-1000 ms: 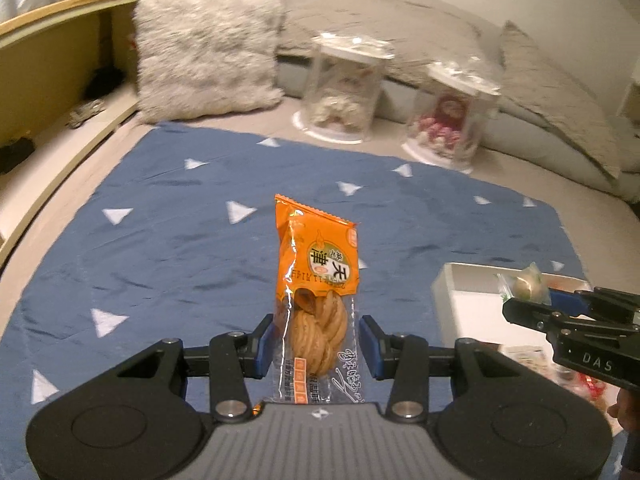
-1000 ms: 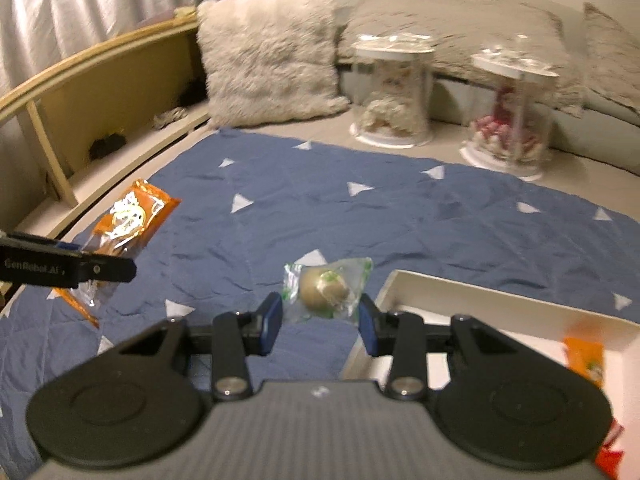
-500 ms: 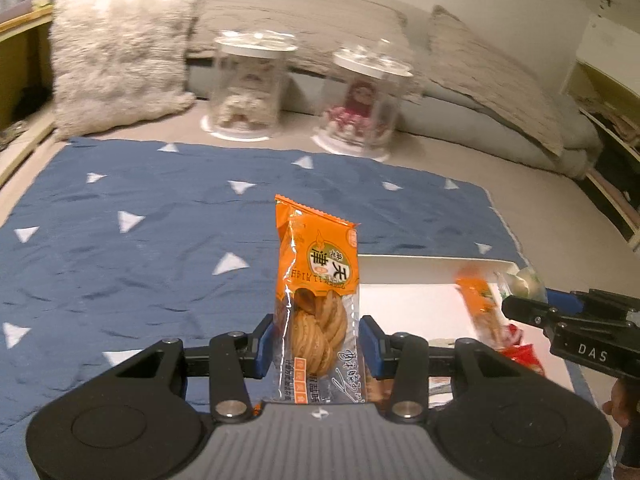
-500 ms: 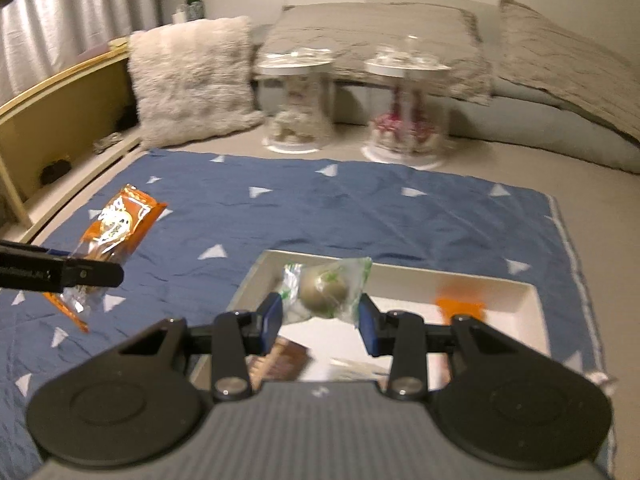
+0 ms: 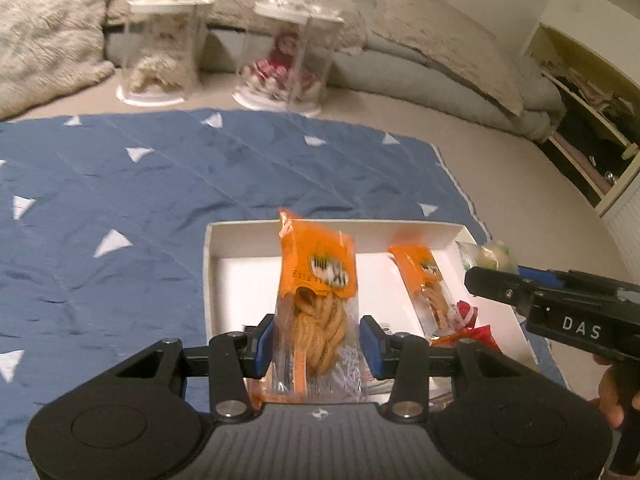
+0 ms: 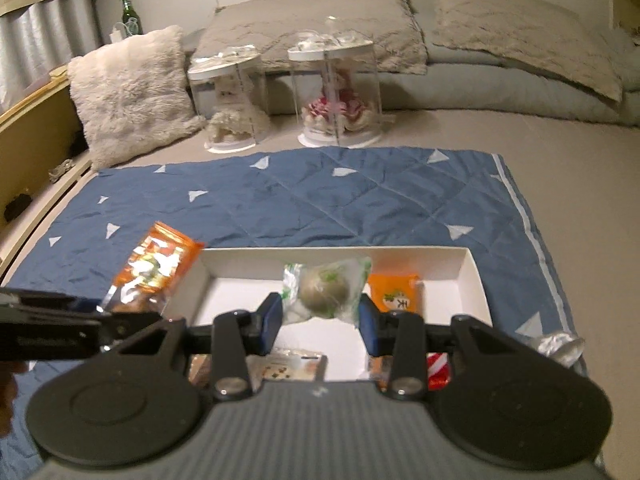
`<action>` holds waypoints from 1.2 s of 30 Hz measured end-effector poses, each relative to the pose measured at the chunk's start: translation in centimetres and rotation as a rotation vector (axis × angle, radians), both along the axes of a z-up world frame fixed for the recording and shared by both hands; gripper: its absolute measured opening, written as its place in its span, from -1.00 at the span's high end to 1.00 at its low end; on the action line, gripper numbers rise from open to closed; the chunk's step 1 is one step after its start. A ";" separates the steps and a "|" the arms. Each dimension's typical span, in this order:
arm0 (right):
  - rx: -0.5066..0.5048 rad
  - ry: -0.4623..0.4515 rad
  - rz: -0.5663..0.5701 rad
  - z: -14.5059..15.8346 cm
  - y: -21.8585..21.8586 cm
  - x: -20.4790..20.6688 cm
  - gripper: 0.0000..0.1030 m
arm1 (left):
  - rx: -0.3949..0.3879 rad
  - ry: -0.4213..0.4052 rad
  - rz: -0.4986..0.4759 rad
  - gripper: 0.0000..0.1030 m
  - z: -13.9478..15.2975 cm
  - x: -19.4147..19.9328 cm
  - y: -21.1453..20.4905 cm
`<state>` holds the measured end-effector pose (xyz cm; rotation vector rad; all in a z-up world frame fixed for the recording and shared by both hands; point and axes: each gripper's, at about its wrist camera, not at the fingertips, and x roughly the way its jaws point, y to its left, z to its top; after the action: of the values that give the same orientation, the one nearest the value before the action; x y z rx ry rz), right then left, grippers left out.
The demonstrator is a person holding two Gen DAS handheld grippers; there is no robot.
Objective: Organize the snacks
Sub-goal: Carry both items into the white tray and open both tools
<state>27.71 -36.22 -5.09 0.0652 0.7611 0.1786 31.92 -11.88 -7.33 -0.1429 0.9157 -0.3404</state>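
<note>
Gripping an orange twist-biscuit packet [image 5: 316, 300], the left gripper [image 5: 316, 342] hangs over the white tray [image 5: 240, 227], while the right gripper [image 6: 320, 320] pinches a clear-wrapped round sweet [image 6: 324, 290] above the same tray. Placing is the step in hand. Next, each should lower and release beside the orange packet [image 6: 394, 294] already lying farther in.

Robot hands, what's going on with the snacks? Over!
Left gripper shut on orange twist packet. Right gripper shut on green ball snack. Both over white box. Nothing blocking.
</note>
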 end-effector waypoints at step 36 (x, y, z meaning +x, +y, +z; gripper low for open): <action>0.043 0.073 -0.095 -3.6 1.8 5.4 0.09 | 0.046 0.078 -0.107 -0.39 -5.1 4.7 -2.0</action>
<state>33.16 -34.39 -8.67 0.1487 0.8248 0.1025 36.66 -13.90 -12.44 -0.0649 1.0100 -0.4151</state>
